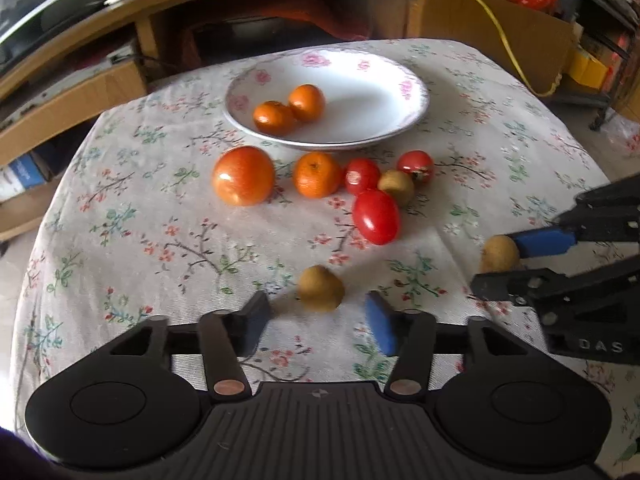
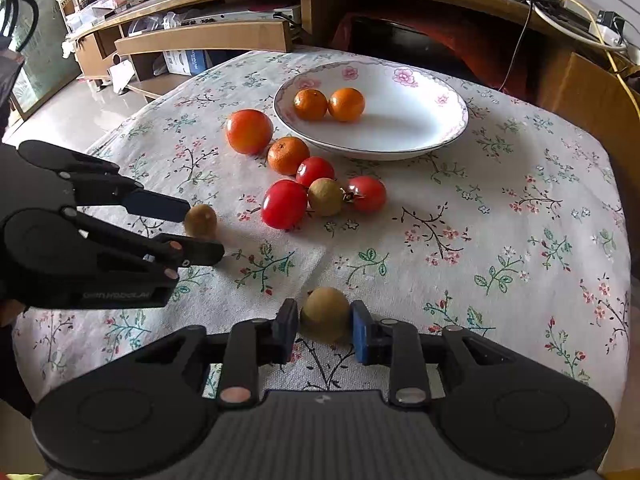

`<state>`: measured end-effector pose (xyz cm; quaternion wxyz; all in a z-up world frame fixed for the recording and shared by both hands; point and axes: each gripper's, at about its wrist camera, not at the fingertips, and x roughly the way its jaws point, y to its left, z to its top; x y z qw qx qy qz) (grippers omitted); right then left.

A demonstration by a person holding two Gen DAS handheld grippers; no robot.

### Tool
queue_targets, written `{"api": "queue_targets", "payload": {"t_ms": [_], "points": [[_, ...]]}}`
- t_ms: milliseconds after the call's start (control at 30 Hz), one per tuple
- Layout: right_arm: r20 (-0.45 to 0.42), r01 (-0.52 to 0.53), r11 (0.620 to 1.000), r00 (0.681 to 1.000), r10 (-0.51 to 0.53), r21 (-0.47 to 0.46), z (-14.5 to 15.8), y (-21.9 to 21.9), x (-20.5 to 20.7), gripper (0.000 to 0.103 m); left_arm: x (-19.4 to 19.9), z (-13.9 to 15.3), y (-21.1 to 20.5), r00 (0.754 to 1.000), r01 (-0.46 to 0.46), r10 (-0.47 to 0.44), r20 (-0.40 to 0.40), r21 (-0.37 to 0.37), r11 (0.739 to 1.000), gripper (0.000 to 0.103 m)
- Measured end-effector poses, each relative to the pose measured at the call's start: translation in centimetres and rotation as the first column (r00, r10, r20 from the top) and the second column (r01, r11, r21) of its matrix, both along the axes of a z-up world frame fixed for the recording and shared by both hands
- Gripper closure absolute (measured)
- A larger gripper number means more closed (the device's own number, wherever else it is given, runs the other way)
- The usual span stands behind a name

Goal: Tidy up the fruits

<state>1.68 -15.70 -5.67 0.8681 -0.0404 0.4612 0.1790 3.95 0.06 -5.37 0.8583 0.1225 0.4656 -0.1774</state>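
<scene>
My left gripper (image 1: pixel 318 320) stands open around a small brown fruit (image 1: pixel 320 289) that lies on the floral cloth, with a gap at each pad. In the right wrist view the left gripper (image 2: pixel 203 232) flanks that same fruit (image 2: pixel 200 220). My right gripper (image 2: pixel 325 330) is shut on a second brown fruit (image 2: pixel 326 314), which rests on the cloth. The left wrist view has the right gripper (image 1: pixel 496 264) at the right edge, holding its fruit (image 1: pixel 498 254). The white flowered plate (image 1: pixel 400 80) (image 2: pixel 440 136) at the back holds two mandarins (image 1: pixel 290 108).
In front of the plate lie a large orange fruit (image 1: pixel 243 176), a mandarin (image 1: pixel 316 174), three red tomatoes (image 1: pixel 376 216) and another brown fruit (image 1: pixel 397 186). Wooden shelving (image 2: pixel 208 40), boxes and a yellow cable (image 1: pixel 504 36) stand beyond the table's far edge.
</scene>
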Motion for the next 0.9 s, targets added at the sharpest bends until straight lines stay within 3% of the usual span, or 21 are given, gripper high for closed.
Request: {"api": "queue_targets", "payload": {"t_ms": [100,333,900], "points": [[0.002,0.000,1.000,1.000,0.000,0.000,0.0,0.0,0.1,0.071,0.4,0.0,0.2,1.000,-0.017,0.017,0.001,-0.005,1.000,0.029],[-0.001,0.019,1.000,1.000,-0.019,0.024,0.0,-0.6,0.3,0.071,0.8,-0.1,-0.5,1.000,-0.007,0.007,0.007,-0.003,1.000,0.029],[0.003,0.042,0.998,0.999,-0.042,0.048,-0.1,-0.8,1.5,0.070,1.0,-0.2,-1.0,1.000,0.023,-0.023,0.007,-0.033,0.999,0.037]]}}
